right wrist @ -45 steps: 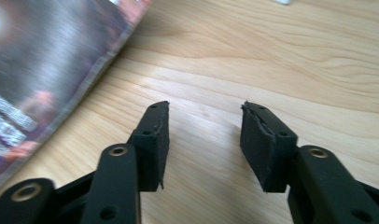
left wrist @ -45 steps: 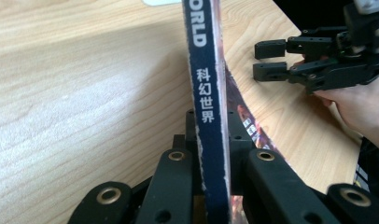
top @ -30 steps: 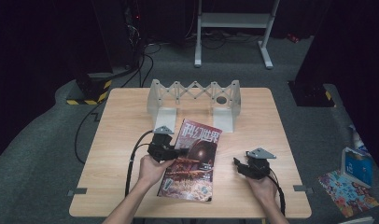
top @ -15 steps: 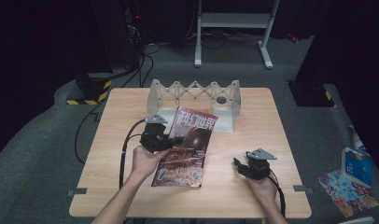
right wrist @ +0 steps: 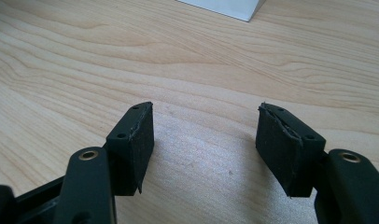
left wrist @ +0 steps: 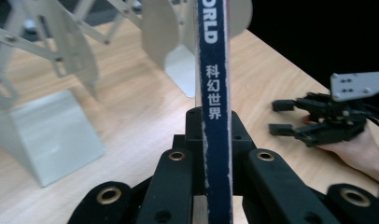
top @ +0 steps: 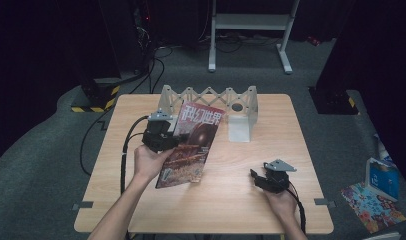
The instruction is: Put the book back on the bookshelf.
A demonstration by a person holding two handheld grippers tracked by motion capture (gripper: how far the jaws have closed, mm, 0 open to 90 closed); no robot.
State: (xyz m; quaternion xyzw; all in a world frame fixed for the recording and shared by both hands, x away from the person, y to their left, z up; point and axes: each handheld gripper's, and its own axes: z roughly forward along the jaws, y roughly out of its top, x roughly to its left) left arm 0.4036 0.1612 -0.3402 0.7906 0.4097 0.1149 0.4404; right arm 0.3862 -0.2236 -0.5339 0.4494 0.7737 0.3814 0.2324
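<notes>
Pinching the magazine's [top: 191,145] spine, left claw [left wrist: 214,154] shows lettering; right claw [right wrist: 204,144] spread.

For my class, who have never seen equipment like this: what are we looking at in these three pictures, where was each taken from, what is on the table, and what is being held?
No robot here: a person holds a hand-held gripper in each hand. The high view looks down on a wooden table from above the person. The other two pictures come from small cameras riding on each gripper.

The left gripper is shut on a magazine, lifting it tilted off the table; its own camera shows the blue spine between its black fingers. The right gripper rests on the table, open and empty; its camera shows bare wood between its fingers. At the table's far edge stands a pale folding rack.
</notes>
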